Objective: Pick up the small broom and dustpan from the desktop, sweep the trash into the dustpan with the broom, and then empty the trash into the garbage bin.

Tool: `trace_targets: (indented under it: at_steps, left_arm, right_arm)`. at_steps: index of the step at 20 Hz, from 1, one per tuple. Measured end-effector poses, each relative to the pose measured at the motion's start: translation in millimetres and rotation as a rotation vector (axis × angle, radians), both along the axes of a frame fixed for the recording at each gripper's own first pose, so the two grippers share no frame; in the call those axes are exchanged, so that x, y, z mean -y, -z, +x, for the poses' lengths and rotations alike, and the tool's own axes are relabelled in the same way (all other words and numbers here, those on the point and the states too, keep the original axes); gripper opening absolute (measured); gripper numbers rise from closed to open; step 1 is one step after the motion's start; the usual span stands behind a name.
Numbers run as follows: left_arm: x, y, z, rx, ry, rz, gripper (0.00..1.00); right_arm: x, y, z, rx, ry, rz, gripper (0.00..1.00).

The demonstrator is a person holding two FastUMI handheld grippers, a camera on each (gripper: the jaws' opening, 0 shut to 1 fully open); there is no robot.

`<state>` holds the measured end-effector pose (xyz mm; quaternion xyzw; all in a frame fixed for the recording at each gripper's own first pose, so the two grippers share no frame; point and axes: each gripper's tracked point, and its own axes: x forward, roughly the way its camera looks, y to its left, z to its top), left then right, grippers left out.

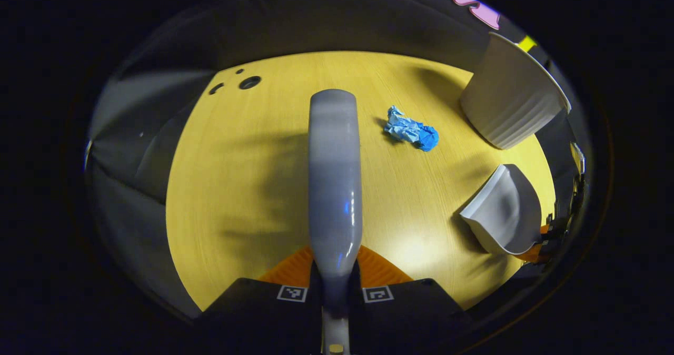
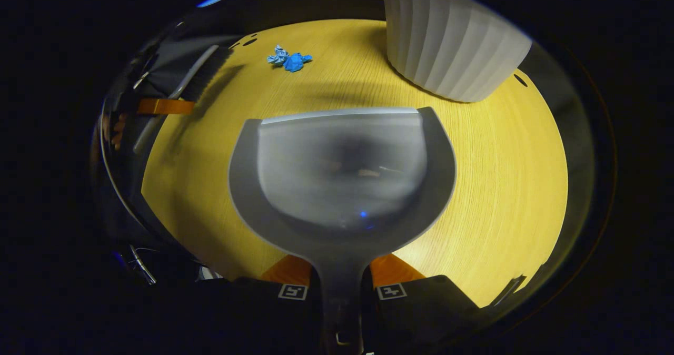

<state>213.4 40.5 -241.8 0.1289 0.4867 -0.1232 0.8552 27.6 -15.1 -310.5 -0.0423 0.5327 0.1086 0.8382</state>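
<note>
My left gripper is shut on the handle of the small grey broom, which reaches forward above the yellow table. A crumpled blue piece of trash lies on the table ahead and to the right of the broom's end. My right gripper is shut on the handle of the grey dustpan, held low over the table with its mouth facing away from me. In the right gripper view the trash lies far ahead to the left, near the broom and the left gripper.
A white ribbed garbage bin stands on the table's far right, close ahead of the dustpan; its wall rises just beyond the pan's lip. Dark holes mark the table's far left corner. A hand holds the left gripper.
</note>
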Motion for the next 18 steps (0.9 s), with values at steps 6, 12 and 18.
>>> trace_targets:
  at_steps: [6,12,18]
  left_arm:
    - [12.2,13.9,58.3,-0.053,0.145,0.186,0.27]
    - [40.0,10.6,104.9,-0.04,0.405,0.389,0.24]
    - [91.5,13.4,103.5,-0.046,0.64,0.398,0.24]
  right_arm:
    - [11.2,2.9,-3.3,0.001,-0.088,-0.047,0.33]
    - [23.5,8.1,3.0,0.011,-0.151,-0.084,0.33]
    - [30.9,11.4,11.1,0.014,-0.198,-0.09,0.33]
